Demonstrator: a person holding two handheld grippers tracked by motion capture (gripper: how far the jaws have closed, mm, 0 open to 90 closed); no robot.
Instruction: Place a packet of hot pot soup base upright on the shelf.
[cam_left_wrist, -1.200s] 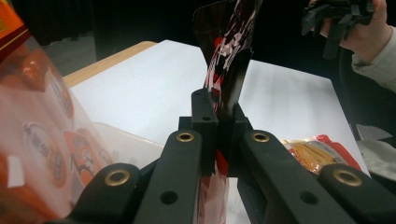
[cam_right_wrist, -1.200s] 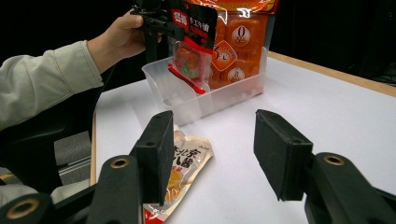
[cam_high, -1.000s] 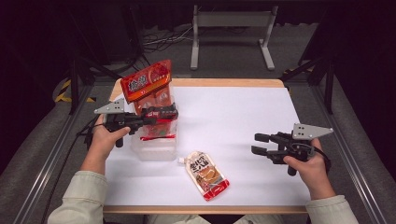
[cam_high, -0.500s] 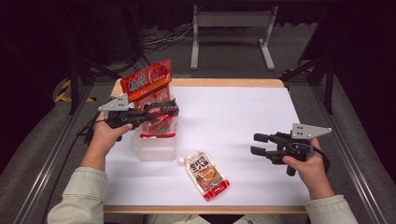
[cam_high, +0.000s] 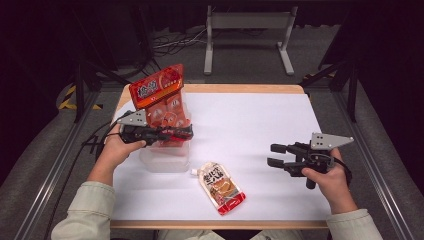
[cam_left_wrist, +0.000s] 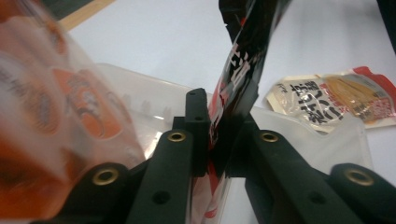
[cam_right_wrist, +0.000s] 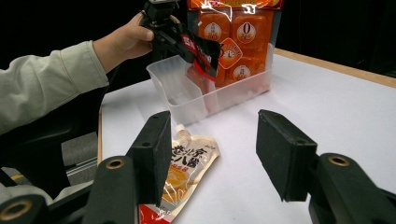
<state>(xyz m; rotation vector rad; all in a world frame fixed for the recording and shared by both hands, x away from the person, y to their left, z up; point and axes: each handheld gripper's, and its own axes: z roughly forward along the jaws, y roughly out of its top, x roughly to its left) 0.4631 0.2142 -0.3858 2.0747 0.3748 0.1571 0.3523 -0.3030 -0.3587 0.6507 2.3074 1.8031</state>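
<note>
One thin black-and-red packet (cam_left_wrist: 238, 79), upright

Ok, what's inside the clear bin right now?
The orange bag stands in the bin's far end. The left gripper holds a black-and-red packet over the middle, lower end dipping in. The near compartment looks empty; the floor under the bag is hidden.

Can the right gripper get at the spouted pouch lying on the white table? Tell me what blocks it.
Probably yes. The right gripper is open and holds nothing, the spouted pouch lies flat and alone, and only bare white table lies between them.
</note>
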